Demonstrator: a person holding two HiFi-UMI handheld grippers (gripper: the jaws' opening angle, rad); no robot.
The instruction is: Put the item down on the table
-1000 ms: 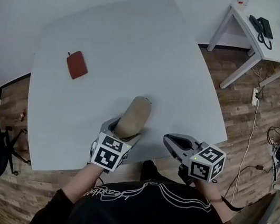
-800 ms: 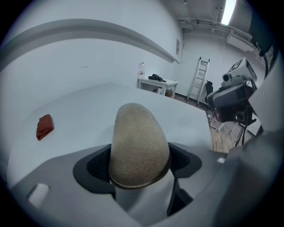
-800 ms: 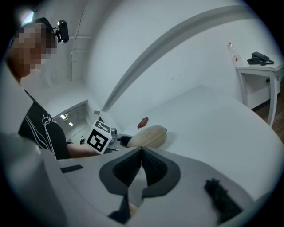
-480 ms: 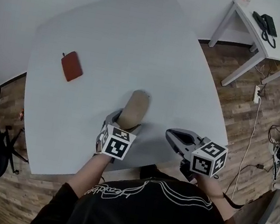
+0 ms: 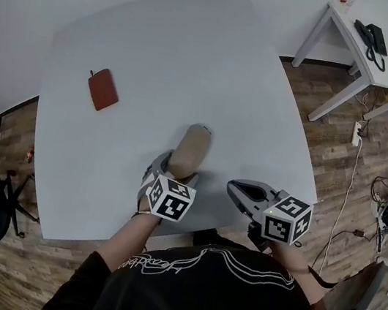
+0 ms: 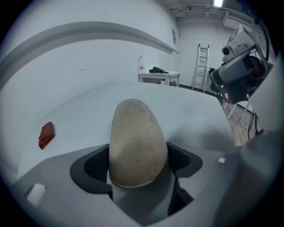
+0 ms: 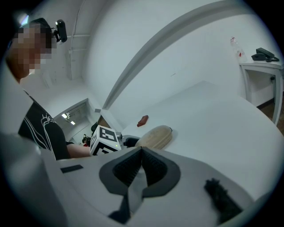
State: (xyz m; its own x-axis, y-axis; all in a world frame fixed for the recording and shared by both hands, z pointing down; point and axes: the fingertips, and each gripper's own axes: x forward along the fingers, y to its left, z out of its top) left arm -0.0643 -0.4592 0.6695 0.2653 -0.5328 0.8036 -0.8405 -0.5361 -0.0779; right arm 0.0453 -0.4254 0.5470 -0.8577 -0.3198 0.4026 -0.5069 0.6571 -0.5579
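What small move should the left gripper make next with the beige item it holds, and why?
Probably lower the left gripper a little, so that the beige item rests on the table before release. Its jaws are shut on the item, which is low over the tabletop; I cannot tell whether it touches.

Bare office room: white table [image 5: 197,54], desk phone [image 5: 370,35] (ladder [image 6: 203,66] beyond)

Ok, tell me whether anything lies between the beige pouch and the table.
Nothing visible does. The table round the pouch, held by the left gripper, is bare; the red wallet lies far to its left.
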